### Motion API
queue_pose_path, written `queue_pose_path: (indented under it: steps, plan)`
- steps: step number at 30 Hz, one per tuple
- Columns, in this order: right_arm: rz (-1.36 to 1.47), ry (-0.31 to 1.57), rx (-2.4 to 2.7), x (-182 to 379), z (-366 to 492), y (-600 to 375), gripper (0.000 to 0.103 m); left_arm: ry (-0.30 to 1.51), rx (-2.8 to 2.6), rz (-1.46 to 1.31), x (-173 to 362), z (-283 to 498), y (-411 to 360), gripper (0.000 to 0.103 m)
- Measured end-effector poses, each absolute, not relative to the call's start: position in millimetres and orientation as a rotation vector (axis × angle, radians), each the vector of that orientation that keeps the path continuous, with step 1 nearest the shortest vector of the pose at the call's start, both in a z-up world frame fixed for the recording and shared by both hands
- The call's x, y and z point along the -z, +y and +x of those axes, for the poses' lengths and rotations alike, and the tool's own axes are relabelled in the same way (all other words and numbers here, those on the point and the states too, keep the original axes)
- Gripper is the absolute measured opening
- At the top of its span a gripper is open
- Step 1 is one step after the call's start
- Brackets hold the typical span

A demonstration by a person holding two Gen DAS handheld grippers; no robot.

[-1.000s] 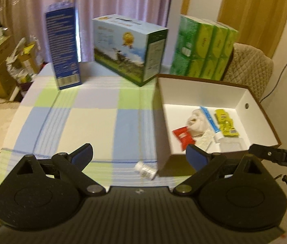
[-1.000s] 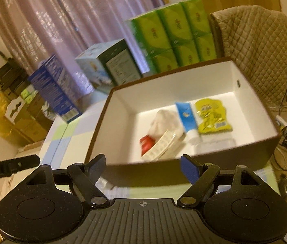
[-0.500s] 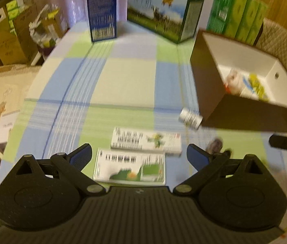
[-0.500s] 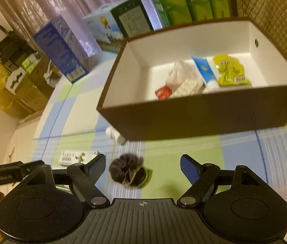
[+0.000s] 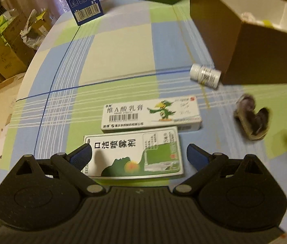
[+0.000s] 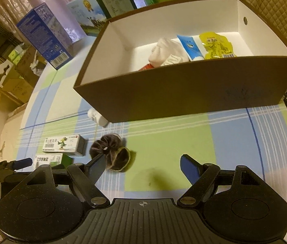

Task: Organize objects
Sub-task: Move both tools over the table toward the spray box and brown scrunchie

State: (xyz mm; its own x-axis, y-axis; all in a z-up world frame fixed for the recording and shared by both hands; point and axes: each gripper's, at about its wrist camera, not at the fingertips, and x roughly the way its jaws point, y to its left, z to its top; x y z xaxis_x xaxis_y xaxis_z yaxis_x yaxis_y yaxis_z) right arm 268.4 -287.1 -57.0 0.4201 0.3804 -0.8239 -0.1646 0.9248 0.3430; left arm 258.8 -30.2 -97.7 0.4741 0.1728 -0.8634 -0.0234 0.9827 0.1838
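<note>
Left wrist view: we hold the left claw (image 5: 139, 154) spread over a spray box (image 5: 135, 152); four items remain outside the brown box (image 5: 265, 50); right claw (image 6: 141, 167) spread.

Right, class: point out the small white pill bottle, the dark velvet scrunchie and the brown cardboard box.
Small white pill bottle (image 5: 205, 75): left wrist view, label.
Dark velvet scrunchie (image 6: 111, 152): right wrist view, centre folds.
Brown cardboard box (image 6: 194, 89): right wrist view, front wall.
</note>
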Motion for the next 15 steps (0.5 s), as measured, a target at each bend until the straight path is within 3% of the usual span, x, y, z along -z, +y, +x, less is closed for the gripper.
queue_pose_path:
  steps: [15]
  plan:
    - [0.179, 1.144, -0.374, 77.3, 273.0, -263.9, 0.078, 1.128, -0.367, 0.065, 103.3, 210.8, 69.4, 0.098]
